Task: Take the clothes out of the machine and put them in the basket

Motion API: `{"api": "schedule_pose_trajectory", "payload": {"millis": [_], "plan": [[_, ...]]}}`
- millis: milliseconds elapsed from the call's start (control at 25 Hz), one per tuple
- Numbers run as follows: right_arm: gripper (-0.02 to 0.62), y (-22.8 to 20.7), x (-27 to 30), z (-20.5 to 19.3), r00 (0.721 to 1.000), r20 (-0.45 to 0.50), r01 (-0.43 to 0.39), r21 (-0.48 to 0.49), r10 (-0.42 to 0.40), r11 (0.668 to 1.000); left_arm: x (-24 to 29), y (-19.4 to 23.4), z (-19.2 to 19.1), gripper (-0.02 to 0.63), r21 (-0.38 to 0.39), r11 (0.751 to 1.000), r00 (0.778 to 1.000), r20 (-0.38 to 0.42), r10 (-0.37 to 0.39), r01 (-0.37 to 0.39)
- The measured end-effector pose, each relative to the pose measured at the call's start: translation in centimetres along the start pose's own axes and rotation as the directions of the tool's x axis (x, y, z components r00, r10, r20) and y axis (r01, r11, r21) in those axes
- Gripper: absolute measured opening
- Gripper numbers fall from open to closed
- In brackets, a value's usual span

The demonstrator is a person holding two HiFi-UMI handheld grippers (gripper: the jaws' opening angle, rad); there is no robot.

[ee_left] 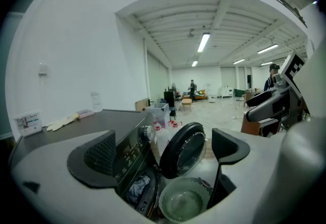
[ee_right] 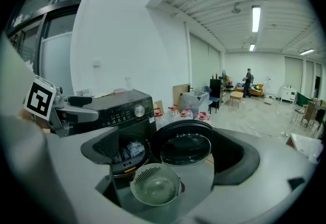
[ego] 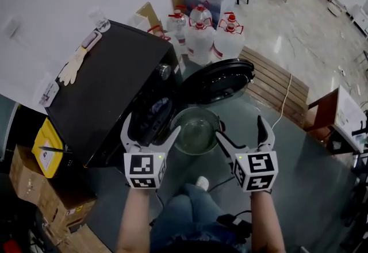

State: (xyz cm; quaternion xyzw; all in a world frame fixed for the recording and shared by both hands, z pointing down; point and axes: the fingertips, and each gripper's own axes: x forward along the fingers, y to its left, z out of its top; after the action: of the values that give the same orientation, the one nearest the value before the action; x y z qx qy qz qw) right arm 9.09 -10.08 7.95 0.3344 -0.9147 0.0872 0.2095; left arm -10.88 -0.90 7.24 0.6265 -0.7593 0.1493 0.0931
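While left tool point(ego: 151, 125), right tool point(ego: 240, 128) gape empty | clothes point(ego: 156, 112) ahead inside machine point(ego: 109, 85) | basket point(ego: 195, 131) below

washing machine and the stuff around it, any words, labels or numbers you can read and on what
None is readable.
Washing machine control panel: marks too small.
Card on the machine's top: blurred.
Label on the yellow container: too small.
Water jugs: no legible print.

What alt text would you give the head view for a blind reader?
A left gripper and a right gripper, both open, hover near a pale round perforated basket before a black washing machine with its round door open.
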Motion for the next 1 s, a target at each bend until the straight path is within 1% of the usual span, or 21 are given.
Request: {"api": "schedule_pose_trajectory", "payload": {"millis": [160,320,440,680,800,1000], "plan": [[0.54,0.1,0.7,-1.2,1.0,-0.006,-0.011,0.016,0.011,1.0,0.7,-0.8,-1.7,0.56,-0.02,1.0,1.0,-0.021,-0.018,0.017],[0.537,1.1,1.9,-2.7,0.999,-0.01,-0.033,0.047,0.033,0.998,1.2,-1.0,-3.8,0.558,0.018,0.999,0.998,-0.049,-0.044,0.045],[0.537,2.0,3.1,-4.3,0.999,-0.021,-0.046,0.063,0.047,0.997,1.7,-0.7,-5.8,0.558,0.019,0.998,0.996,-0.068,-0.059,0.06],[0.534,3.7,6.4,-9.2,0.996,-0.068,-0.043,0.088,0.049,0.995,3.7,-0.1,-11.6,0.558,-0.027,0.996,0.991,-0.104,-0.088,0.086],[0.534,4.2,8.3,-11.6,0.996,-0.08,-0.026,0.098,0.034,0.995,5.0,0.1,-14.9,0.558,-0.029,0.994,0.984,-0.141,-0.111,0.108],[0.532,4.5,11.2,-15.7,0.995,-0.096,0.013,0.13,-0.001,0.991,7.2,1.1,-19.8,0.558,-0.034,0.993,0.978,-0.175,-0.118,0.114]]}}
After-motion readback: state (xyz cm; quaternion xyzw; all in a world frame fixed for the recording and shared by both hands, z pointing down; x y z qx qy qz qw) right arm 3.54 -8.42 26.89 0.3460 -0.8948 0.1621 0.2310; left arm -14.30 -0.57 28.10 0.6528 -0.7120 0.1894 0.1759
